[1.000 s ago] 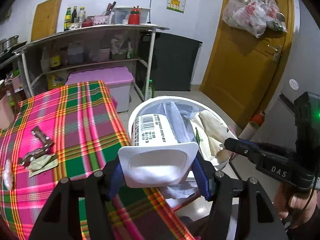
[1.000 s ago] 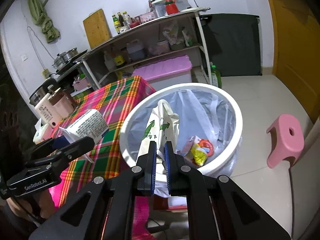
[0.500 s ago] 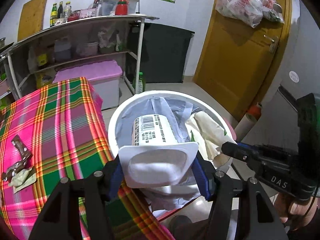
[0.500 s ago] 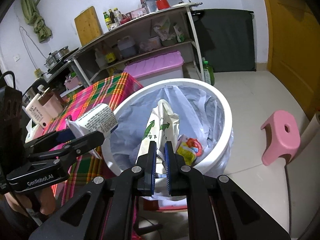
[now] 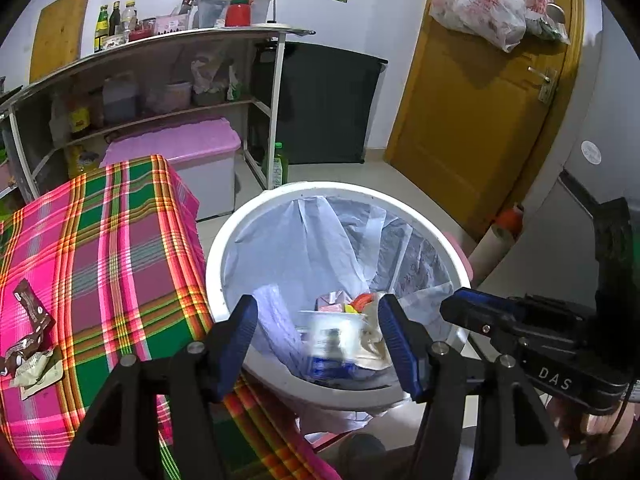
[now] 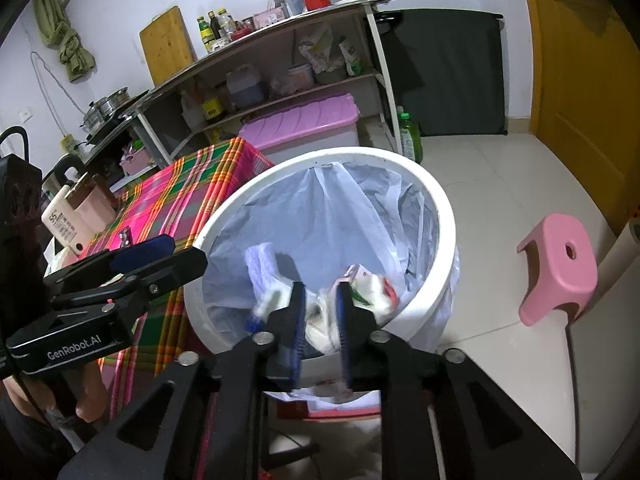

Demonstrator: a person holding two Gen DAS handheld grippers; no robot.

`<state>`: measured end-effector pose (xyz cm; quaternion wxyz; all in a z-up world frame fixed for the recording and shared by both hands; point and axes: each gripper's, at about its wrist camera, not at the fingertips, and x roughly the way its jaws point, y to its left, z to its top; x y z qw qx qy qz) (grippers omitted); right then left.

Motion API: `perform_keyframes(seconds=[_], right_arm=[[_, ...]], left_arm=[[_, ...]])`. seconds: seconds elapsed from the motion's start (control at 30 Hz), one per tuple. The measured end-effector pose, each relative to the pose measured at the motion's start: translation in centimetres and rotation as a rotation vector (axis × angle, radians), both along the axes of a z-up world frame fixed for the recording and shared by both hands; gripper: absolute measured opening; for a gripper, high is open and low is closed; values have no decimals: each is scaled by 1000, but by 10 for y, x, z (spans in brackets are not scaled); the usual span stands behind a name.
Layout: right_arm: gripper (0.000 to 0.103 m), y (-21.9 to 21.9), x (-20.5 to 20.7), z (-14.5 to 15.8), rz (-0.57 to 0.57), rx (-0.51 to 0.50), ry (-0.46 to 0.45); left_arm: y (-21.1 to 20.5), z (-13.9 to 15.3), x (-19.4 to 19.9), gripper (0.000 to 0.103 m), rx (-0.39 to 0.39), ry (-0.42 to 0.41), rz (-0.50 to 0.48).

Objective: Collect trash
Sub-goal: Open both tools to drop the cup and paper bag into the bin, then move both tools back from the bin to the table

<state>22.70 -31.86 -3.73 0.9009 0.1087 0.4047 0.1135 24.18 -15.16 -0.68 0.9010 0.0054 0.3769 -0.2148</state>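
Observation:
A white bin lined with a pale plastic bag stands beside the table; it also shows in the right wrist view. My left gripper is open and empty above the bin. A white yogurt cup, blurred, lies inside the bin among other trash. My right gripper is open with a narrow gap, over the bin. A white and green wrapper, blurred, lies in the bin below it. Brown and pale wrappers lie on the plaid tablecloth.
A pink stool stands on the tiled floor right of the bin. A pink-lidded storage box and a shelf unit stand behind the table. A yellow door is at the right. Bottles stand on the table's far side.
My left gripper opened and the yogurt cup dropped into the bin. My right gripper opened and the white and green wrapper fell into the bin. Both grippers moved closer over the bin.

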Motion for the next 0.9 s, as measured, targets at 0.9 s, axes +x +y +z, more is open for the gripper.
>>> perform_keyframes(seconds=[0.9], right_arm=[[24,41,-45,40,93,-21,-88]], left_arm=[[55,28,-53,65,-67,-80,90]])
